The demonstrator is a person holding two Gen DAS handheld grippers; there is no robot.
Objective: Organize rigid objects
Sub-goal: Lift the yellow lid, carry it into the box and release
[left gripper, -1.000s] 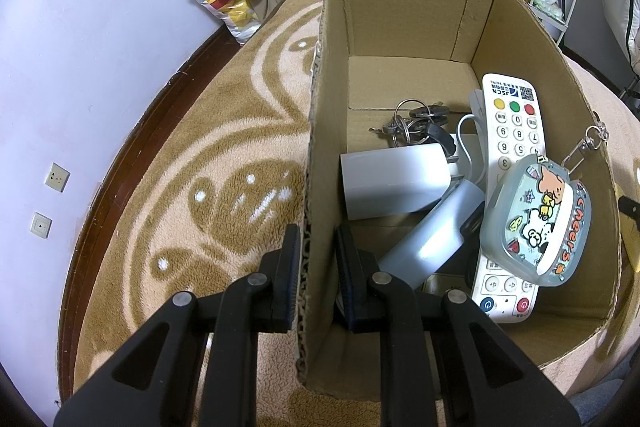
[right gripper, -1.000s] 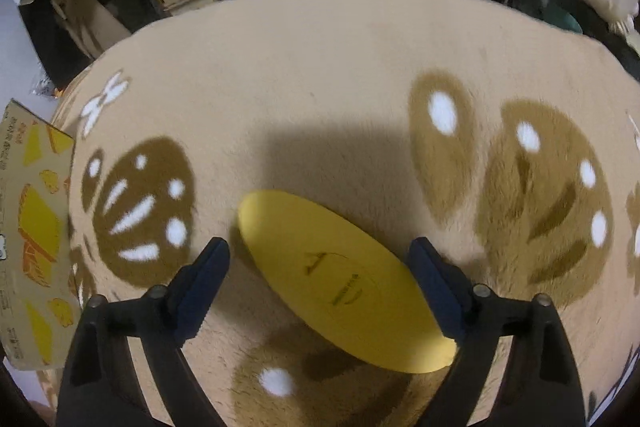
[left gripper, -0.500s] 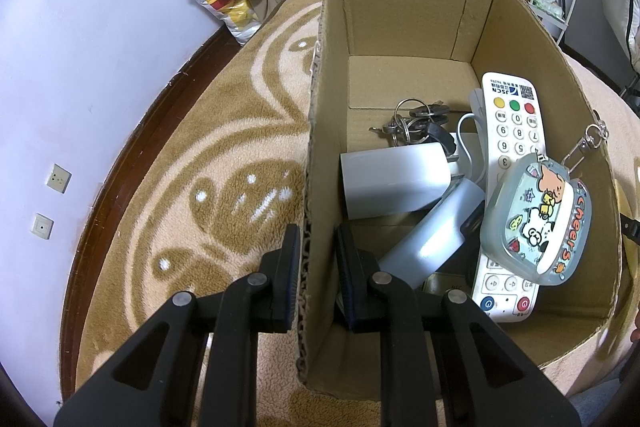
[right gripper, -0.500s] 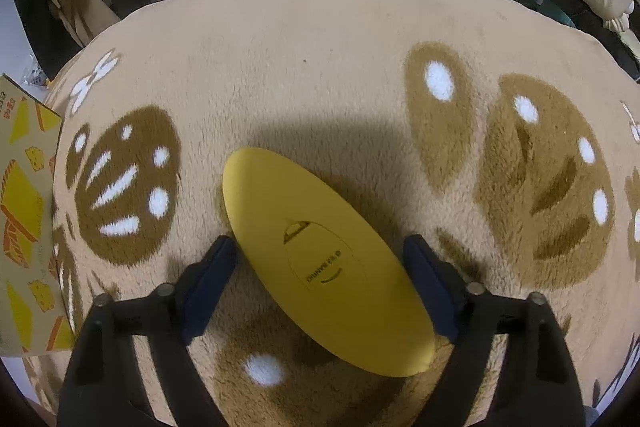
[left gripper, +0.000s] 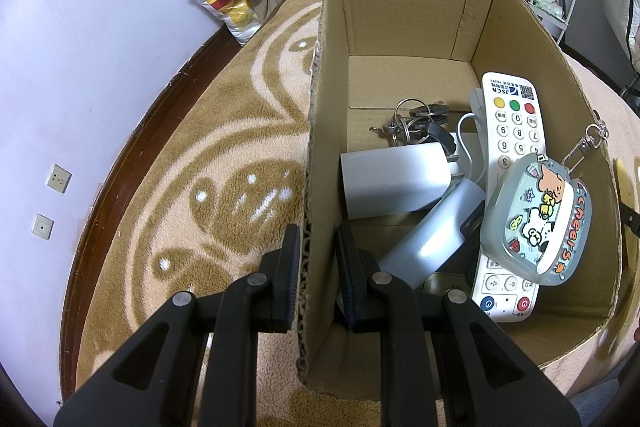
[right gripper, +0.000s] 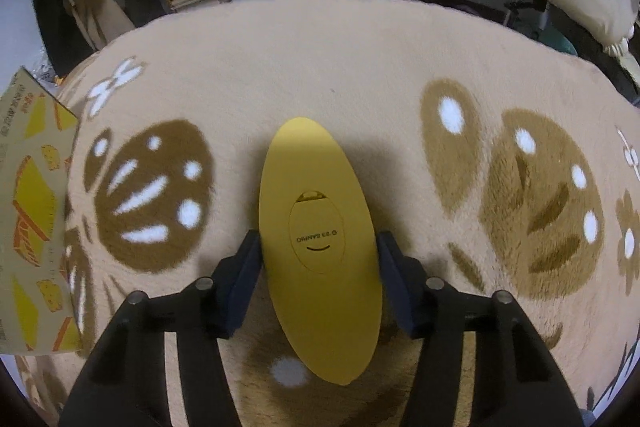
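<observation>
Two grippers are engaged. The right gripper (right gripper: pixel 318 267) is closing around the yellow oval case (right gripper: pixel 318 247), which a second ago lay skewed toward 4 o'clock and now runs straight between the pads, so pickup looks imminent. The left gripper (left gripper: pixel 318 263) stays clamped on the cardboard box (left gripper: pixel 400 11) wall. The box lies at 9 o'clock; the rug (right gripper: pixel 320 67) between is unobstructed.
</observation>
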